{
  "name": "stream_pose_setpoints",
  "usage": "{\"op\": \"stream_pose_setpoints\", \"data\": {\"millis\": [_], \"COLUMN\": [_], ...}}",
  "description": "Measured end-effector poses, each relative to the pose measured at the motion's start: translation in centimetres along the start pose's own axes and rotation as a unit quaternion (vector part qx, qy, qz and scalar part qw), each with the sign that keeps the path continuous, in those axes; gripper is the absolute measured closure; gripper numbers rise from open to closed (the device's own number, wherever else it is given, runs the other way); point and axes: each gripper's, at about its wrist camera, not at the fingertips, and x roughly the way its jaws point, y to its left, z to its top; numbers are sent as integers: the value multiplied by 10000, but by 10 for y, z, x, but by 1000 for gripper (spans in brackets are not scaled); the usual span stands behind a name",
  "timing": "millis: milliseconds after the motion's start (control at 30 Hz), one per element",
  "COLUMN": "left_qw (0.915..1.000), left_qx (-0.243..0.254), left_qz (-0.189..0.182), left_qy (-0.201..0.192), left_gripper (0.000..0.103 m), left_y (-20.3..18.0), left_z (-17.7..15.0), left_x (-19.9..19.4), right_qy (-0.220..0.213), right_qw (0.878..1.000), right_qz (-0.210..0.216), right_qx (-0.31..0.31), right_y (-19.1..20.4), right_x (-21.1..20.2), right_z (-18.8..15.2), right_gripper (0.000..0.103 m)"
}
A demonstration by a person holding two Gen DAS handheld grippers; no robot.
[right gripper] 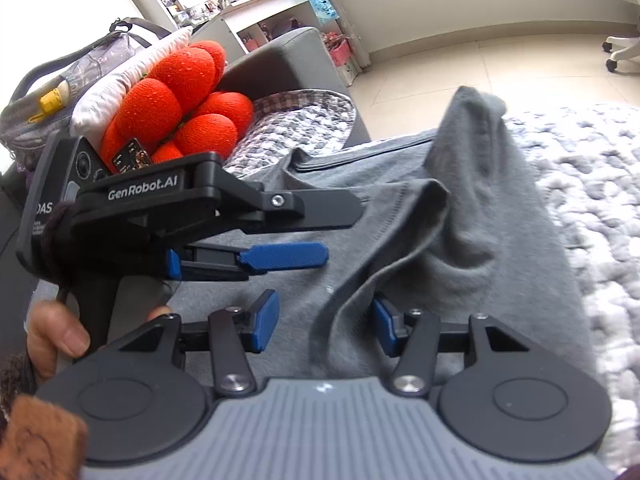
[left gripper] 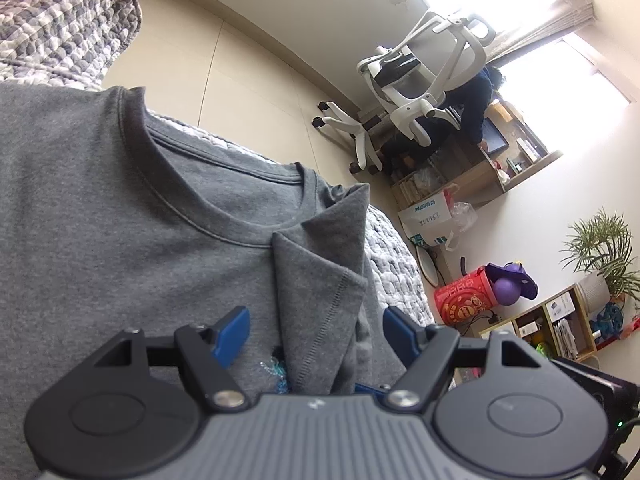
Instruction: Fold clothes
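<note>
Sunlight from the far window washes over a lived-in bedroom, where a grey T-shirt (left gripper: 120,208) lies spread, neckline away from us, on a knobbly grey-and-white blanket (right gripper: 580,184) covering the bed. One short sleeve (left gripper: 320,280) has been turned inward over the chest and stands up in a loose, rumpled ridge, so I'd judge the sleeve fold is the step in hand. The left gripper (left gripper: 316,332) hovers over that sleeve, its blue fingers (left gripper: 234,334) spread apart with the fabric running between them but not pinched. The right gripper (right gripper: 326,326) sits low over the shirt body, its fingers likewise released either side of a crease, gripping nothing as far as I can make out from this close angle. Next, the sleeve probably needs laying flat and smoothing before the side of the shirt is brought across, which calls for a firm pinch on the hem edge. Beyond the bed, a red tub (left gripper: 466,298) on the floor holds a purple ball-like toy (left gripper: 506,290), and a small open shelf (left gripper: 560,328) carries papers and oddments.
</note>
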Motion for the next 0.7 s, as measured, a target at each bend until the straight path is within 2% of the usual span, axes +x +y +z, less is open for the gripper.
{"op": "stream_pose_setpoints", "data": {"millis": [333, 700], "left_qw": [9994, 9997], "left_qx": [-254, -177], "left_qz": [-214, -168], "left_qy": [-7, -51], "left_gripper": [29, 31], "left_y": [13, 12], "left_z": [1, 2], "left_x": [-3, 0], "right_qy": [19, -33], "right_qw": [9983, 9993], "right_qz": [489, 62], "right_qx": [-324, -358], "right_y": [15, 5], "right_x": [4, -21], "right_z": [1, 6], "right_gripper": [48, 48]}}
